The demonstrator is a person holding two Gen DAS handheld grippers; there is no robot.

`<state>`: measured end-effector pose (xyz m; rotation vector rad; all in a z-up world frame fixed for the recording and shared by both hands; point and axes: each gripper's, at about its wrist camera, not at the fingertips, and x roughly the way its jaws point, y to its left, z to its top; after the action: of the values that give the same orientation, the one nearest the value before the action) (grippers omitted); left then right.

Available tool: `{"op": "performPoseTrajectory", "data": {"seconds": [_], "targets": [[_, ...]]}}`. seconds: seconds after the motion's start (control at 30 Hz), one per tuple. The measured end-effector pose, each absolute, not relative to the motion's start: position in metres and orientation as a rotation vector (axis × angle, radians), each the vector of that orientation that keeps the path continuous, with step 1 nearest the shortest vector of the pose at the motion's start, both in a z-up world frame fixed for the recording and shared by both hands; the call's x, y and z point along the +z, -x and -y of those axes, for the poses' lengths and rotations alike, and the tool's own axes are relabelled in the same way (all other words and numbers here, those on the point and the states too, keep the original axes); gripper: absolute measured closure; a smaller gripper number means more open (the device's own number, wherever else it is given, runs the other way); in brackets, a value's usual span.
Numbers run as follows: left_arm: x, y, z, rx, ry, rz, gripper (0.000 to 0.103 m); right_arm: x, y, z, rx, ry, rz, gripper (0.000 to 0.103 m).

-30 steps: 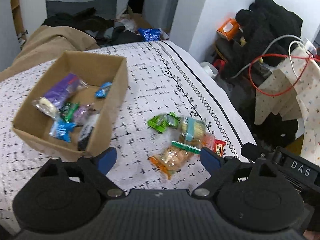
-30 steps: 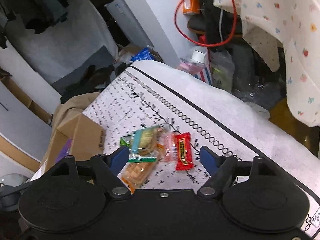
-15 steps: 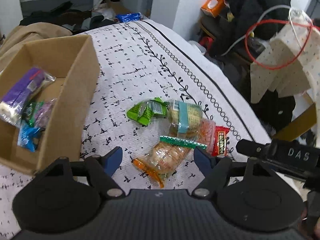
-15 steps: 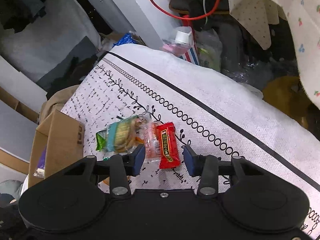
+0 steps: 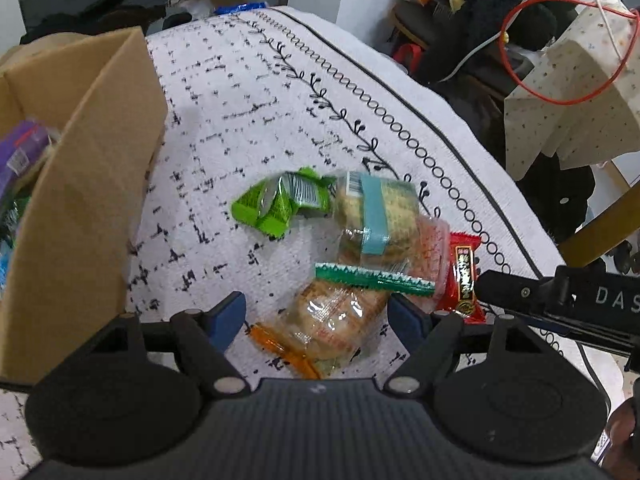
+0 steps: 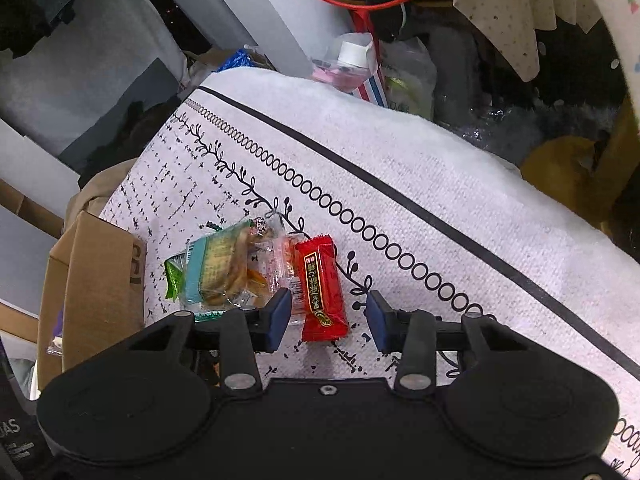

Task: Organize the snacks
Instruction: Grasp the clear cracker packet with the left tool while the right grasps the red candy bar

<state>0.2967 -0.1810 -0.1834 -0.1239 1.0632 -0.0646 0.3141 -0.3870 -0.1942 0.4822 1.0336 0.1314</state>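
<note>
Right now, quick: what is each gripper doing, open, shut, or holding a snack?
Left gripper: open, empty, fingers either side of the clear cracker packet.
Right gripper: open, empty, fingers either side of the red snack bar.

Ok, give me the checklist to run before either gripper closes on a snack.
1. Right tongs open: ok.
2. Red foil snack bar lies between the right tongs' fingers: ok.
3. Left tongs open: ok.
4. Clear cracker packet with orange ends sits between them: ok.
5. Green-edged wrapper overlaps that packet, clean single grasp: not ok.
6. Brown cardboard box has room: cannot tell.
</note>
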Motion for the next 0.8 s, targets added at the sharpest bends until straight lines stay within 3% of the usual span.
{"op": "performPoseTrajectory", "data": {"seconds": [0.13,0.37,0.43,0.8], "targets": [[-0.185,-0.295,0.183,-0.059,0.114,-1.055,0.027,-0.201,-0.319,0.382,0.138,-0.469,-1.045,0.061],[-0.180,-0.295,0.185,-0.088,0.127,-1.052,0.061,-0.208,-0.327,0.374,0.139,-0.429,-1.053,0.066],[-0.178,-0.294,0.185,-0.088,0.130,-1.060,0.063,-0.210,-0.328,0.372,0.140,-0.410,-1.058,0.078],[-0.159,-0.272,0.173,-0.053,0.164,-1.049,0.068,-0.193,-0.316,0.371,0.207,-0.416,-1.032,0.081]]}}
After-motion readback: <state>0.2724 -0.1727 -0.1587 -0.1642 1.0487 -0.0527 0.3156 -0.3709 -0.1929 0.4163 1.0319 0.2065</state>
